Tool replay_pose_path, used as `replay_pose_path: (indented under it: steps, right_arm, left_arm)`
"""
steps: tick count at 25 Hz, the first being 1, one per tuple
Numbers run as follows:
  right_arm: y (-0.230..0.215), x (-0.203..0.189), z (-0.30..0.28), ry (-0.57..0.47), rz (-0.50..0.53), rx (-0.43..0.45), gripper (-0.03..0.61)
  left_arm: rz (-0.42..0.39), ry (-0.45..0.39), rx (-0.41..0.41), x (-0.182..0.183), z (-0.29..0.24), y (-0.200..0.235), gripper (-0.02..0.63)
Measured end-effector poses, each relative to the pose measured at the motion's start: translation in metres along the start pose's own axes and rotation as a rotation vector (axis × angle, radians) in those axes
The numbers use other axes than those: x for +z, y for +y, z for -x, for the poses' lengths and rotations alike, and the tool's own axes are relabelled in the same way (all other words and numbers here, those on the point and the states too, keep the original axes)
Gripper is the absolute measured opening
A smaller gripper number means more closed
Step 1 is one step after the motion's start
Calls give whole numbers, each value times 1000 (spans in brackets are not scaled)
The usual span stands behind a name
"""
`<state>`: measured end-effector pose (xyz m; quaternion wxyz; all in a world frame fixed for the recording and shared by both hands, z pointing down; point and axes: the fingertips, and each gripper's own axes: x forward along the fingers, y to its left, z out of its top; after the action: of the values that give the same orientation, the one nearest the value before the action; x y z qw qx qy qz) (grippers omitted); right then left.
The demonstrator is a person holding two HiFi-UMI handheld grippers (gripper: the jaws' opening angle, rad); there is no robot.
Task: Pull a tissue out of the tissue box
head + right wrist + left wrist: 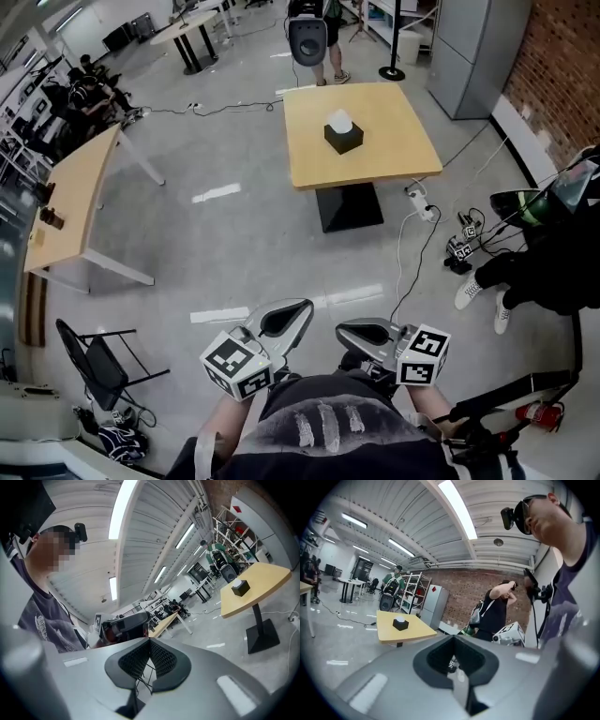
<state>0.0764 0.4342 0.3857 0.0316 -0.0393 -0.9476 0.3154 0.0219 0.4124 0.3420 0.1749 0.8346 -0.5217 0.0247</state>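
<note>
Left gripper (289, 317) low and close to the body, jaws pressed together, nothing pinched. Right gripper (359, 333) just beside it on the right, jaws likewise closed flat on each other and empty, the two tips near one another but apart. A marker cube (236, 366) at the back of the left one, another cube (424, 354) on the right. Now up the floor to the target: black tissue box (343, 139) far ahead, upright around the middle of a square wooden table (384, 150), a white tissue (339, 120) poking out of the top. Well apart from both grippers, a wide stretch of glossy grey floor (244, 253) in between. From the left gripper view, the same box small and off to the left; from the right gripper view, small and off to the right, on the tabletop above a black pedestal (261, 632). Around the edges: a long pale table (80, 202) at left, a black folding chair (94, 361) at near left, a loudspeaker (307, 39) just past the far table edge, a grey cabinet (478, 47) and brick wall (558, 56) at far right. White cable and power strip (419, 202) on the floor right of the pedestal, and a person in dark clothes and white shoes (548, 267) at the right edge.
</note>
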Motion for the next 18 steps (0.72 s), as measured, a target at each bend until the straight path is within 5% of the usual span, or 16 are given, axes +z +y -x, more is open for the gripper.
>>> replay_pose_path:
  steps: [8,18]
  right_arm:
    - [-32,12,23,33,-4,51,-2]
    - [-40,19,25,46,40,7,-2]
  left_arm:
    - [17,51,33,-8,-40,-15,3]
    - [15,44,0,-3,-58,-11,3]
